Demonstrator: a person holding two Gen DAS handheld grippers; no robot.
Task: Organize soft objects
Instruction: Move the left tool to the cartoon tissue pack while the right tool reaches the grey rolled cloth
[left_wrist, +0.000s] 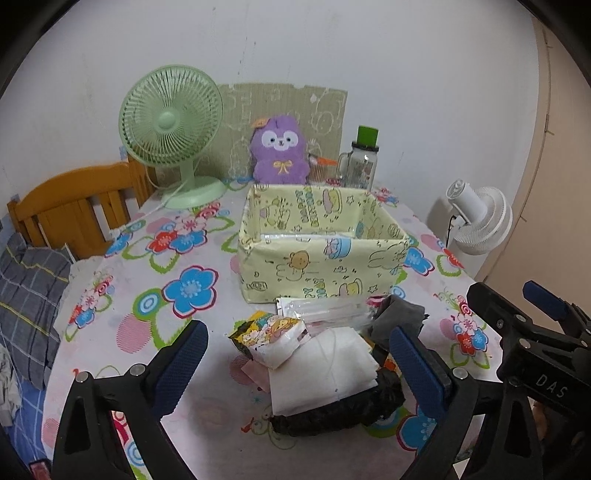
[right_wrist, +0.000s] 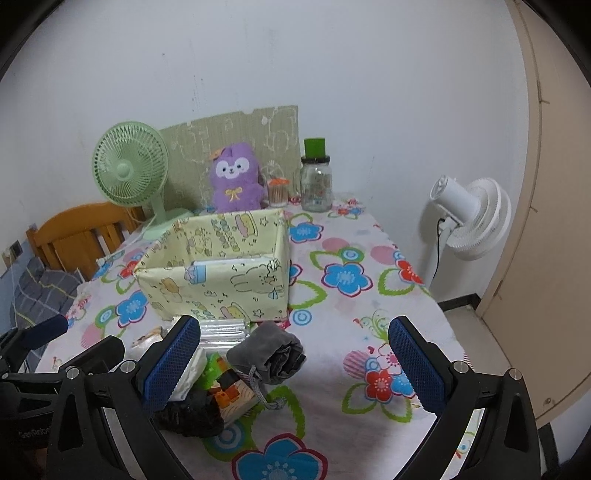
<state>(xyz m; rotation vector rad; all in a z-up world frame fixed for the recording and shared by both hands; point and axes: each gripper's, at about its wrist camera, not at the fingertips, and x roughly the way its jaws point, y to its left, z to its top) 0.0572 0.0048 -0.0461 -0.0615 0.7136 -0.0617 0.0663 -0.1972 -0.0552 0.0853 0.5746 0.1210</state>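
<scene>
— While hovering low over floral tablecloth: left gripper jaws wide apart, nothing held. Right gripper?
— Same, spread wide, empty.
— Soft stuff?
— Heaped just in front of yellow cartoon-print box: white folded cloth, tissue pack, clear mask pkg, grey drawstring pouch, black plastic bag underneath.
— Behind box?
— Purple plush, green desk fan, glass jar w/ green lid.

Green fan, glass jar, white fan, wooden chair
</scene>
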